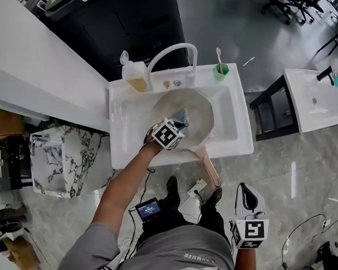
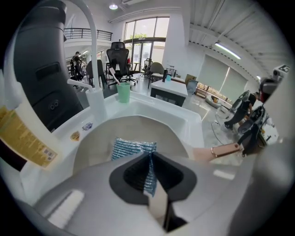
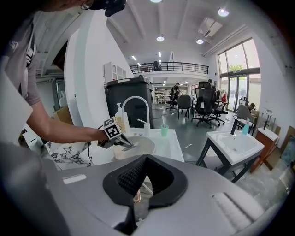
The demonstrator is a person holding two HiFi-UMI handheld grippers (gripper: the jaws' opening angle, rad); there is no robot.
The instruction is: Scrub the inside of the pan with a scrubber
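1. Left gripper [image 1: 179, 122], at the centre of the head view: its jaws pinch a blue-grey mesh scrubber [image 1: 182, 116]. In the left gripper view, the scrubber [image 2: 134, 149] stands edge-on between the dark pads [image 2: 133, 177].
2. Pan [image 1: 200, 112], pale inside, lies in the basin of the white sink [image 1: 239, 143]. The scrubber is over the left part of the pan's inside. Whether it touches the surface cannot be told.
3. Pan handle [image 1: 211, 170], copper-coloured, crosses the sink's near rim toward the lower right.
4. Right gripper [image 1: 246, 192], in the lower right of the head view, is well apart from the sink. In the right gripper view, its jaws are drawn close together with nothing between them.
5. Along the sink's far rim, from left to right: a soap bottle [image 1: 134, 75], a white arched faucet [image 1: 176, 50] and a green cup [image 1: 221, 72] holding a toothbrush [image 1: 219, 55].
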